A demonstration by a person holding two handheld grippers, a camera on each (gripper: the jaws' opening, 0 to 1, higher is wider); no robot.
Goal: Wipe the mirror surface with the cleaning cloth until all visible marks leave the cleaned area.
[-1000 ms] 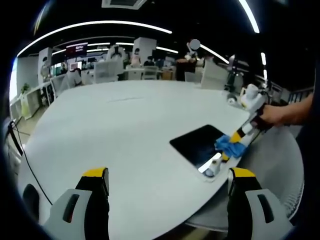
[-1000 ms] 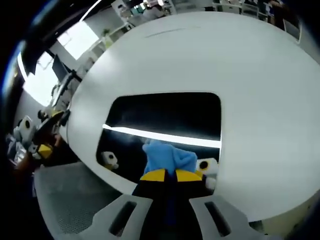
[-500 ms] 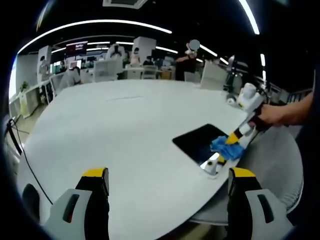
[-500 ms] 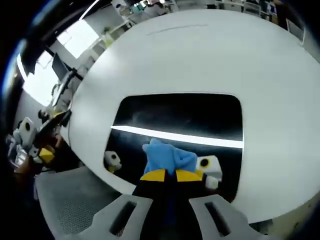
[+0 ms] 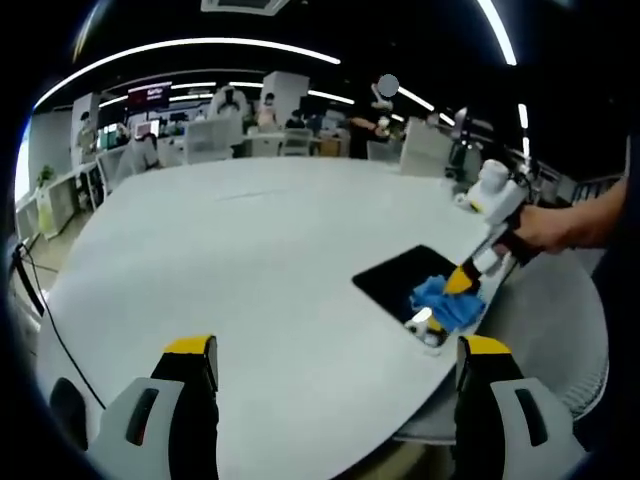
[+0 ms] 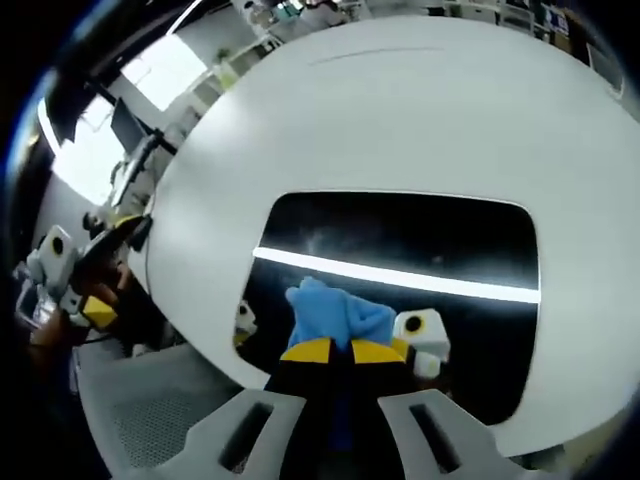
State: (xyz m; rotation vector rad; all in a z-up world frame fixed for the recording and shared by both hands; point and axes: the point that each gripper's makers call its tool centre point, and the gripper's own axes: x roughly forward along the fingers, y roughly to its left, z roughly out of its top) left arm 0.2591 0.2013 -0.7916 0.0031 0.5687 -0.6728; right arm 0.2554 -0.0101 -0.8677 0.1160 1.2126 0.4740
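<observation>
Near the close edge of the white bench [image 5: 250,260] lies the dark mirror [image 6: 420,250], and my right gripper [image 6: 331,351] has its jaws pinched tight on the blue cloth [image 6: 335,315], pressing it onto the glass at the mirror's near end. I judge this to be the middle of the wiping step: faint specks show on the glass beyond the cloth, close to the bright strip of reflected light, so the next move calls for carrying the cloth across that far part with steady pressure, without nudging the mirror off the bench. My left gripper [image 5: 330,365] hangs over the bench well apart from the mirror, jaws wide and holding nothing. From the left gripper view I see the whole bench, the hand [image 5: 545,228] on the right gripper and the cloth sitting at the mirror's end; the right gripper view gives the glass up close, with its specks and reflections.
</observation>
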